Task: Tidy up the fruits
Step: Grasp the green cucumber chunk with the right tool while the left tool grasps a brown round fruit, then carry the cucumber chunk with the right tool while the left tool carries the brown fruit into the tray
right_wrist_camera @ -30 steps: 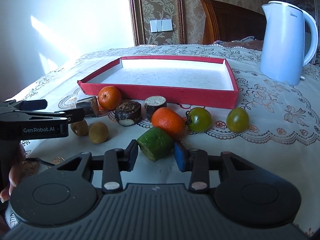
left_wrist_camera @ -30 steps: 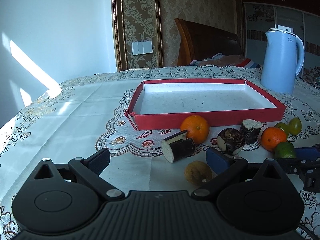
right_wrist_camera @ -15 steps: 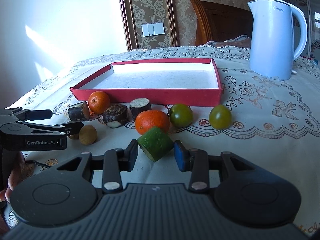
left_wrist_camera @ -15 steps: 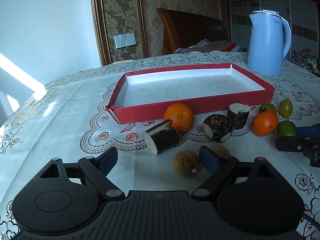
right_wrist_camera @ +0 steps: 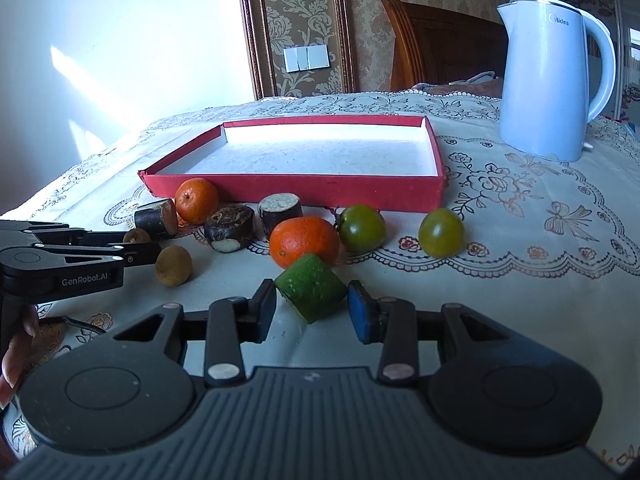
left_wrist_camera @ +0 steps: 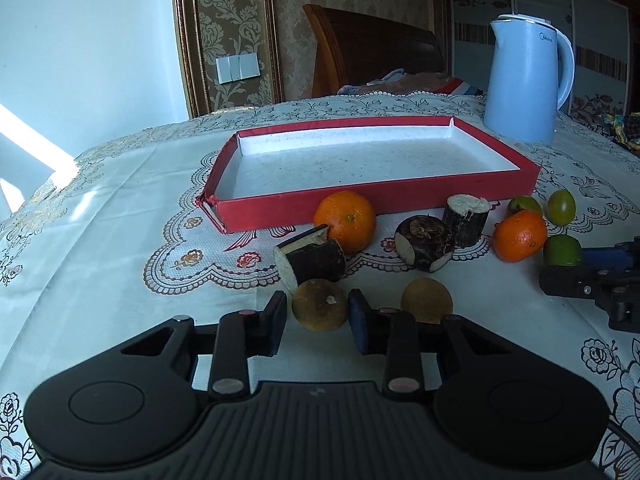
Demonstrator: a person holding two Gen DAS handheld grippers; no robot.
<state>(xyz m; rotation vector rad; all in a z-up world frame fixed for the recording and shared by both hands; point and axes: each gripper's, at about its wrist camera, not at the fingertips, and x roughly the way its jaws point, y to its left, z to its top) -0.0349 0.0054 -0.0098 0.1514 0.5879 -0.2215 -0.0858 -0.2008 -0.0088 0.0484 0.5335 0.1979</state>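
Note:
My left gripper point(left_wrist_camera: 318, 320) is shut on a round brown fruit point(left_wrist_camera: 319, 305) that rests on the tablecloth, one pad on each side. A second brown fruit point(left_wrist_camera: 427, 301) lies just right of it. My right gripper point(right_wrist_camera: 312, 312) is shut on a green cut piece point(right_wrist_camera: 310, 287). Behind them lie two oranges point(left_wrist_camera: 345, 222) point(left_wrist_camera: 519, 236), three dark cut chunks point(left_wrist_camera: 310, 260) and two green tomatoes point(right_wrist_camera: 362, 227) point(right_wrist_camera: 441, 232). The shallow red tray point(left_wrist_camera: 400, 196) stands behind the fruit with nothing in it.
A pale blue kettle point(right_wrist_camera: 548, 76) stands at the back right of the table. A person's hand point(right_wrist_camera: 16, 356) holds the left gripper at the lower left. A wooden headboard and a wall stand beyond the far table edge.
The left gripper's jaws went from wide open to shut around the brown fruit, and its view swung slightly. The right gripper kept still with the green piece in it.

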